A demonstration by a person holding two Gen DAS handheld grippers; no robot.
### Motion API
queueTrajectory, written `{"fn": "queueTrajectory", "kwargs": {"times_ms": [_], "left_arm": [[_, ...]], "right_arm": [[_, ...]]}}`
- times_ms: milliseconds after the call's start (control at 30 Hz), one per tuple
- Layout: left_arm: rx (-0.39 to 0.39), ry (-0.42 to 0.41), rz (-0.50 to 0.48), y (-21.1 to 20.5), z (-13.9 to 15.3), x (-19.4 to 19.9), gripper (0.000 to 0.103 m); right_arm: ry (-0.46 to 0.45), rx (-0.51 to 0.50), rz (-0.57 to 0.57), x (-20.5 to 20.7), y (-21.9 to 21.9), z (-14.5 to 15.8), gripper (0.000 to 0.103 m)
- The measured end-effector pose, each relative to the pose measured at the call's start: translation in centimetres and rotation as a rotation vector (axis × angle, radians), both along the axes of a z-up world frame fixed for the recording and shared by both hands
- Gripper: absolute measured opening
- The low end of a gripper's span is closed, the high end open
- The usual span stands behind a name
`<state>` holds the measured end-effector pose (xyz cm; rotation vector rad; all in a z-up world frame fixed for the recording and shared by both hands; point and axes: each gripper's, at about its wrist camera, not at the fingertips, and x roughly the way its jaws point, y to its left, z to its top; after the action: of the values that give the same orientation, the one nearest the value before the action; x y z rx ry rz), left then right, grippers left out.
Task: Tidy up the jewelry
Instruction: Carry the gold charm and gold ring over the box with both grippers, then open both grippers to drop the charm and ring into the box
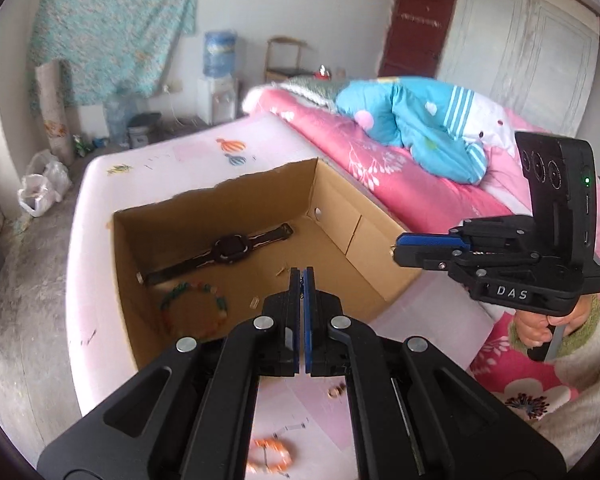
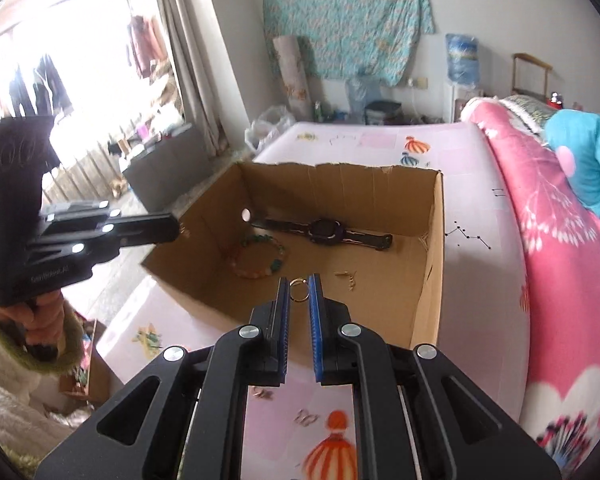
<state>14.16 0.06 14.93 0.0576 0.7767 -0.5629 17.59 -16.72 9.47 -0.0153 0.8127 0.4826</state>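
An open cardboard box (image 1: 340, 216) (image 2: 432, 248) stands on the pink bed sheet. Inside lie a black watch (image 1: 230, 248) (image 2: 326, 232), a bead bracelet (image 1: 192, 304) (image 2: 260, 260) and small earrings (image 2: 346, 276). My left gripper (image 1: 302, 276) is shut, its tips over the box's near side; a thin dark bit shows between its pads. My right gripper (image 2: 299, 290) has its jaws a little apart with a small gold ring (image 2: 299, 290) between the tips, above the box's near edge. From the left wrist view the right gripper (image 1: 398, 246) is at the box's right side.
An orange bead bracelet (image 1: 270, 454) and small rings (image 1: 336, 392) (image 2: 306, 418) lie on the sheet in front of the box. A pink quilt (image 2: 540, 260) and blue plush toy (image 1: 420, 120) lie to the right. Floor clutter and a water dispenser (image 1: 218, 80) are behind.
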Motion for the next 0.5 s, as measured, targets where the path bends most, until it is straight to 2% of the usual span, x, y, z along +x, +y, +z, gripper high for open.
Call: {"fn": "queueTrajectory", "kwargs": {"times_ms": [133,333,400,500], "left_arm": [[0.004,0.162,-0.051,-1.5,-1.7,5.6,0.001],[0.093,0.391,-0.067,-3.8,-6.9,12.2,0.001],[0.102,0.473,-0.048,-4.0,-8.8,14.1,0.001],[0.132,0.522,-0.038,-4.5,-10.7,15.5,0.001]], "right_arm": [[0.125,-0.066,0.053,4.6,0.5,-1.8,0.01],[0.321,-0.18,0.145,8.8,1.8,-5.9,0.01],[0.361,-0.23,0.166,9.3,2.4,-7.0,0.01],[0.382,-0.288,0.206,9.5,3.3,-7.9,0.01]]}}
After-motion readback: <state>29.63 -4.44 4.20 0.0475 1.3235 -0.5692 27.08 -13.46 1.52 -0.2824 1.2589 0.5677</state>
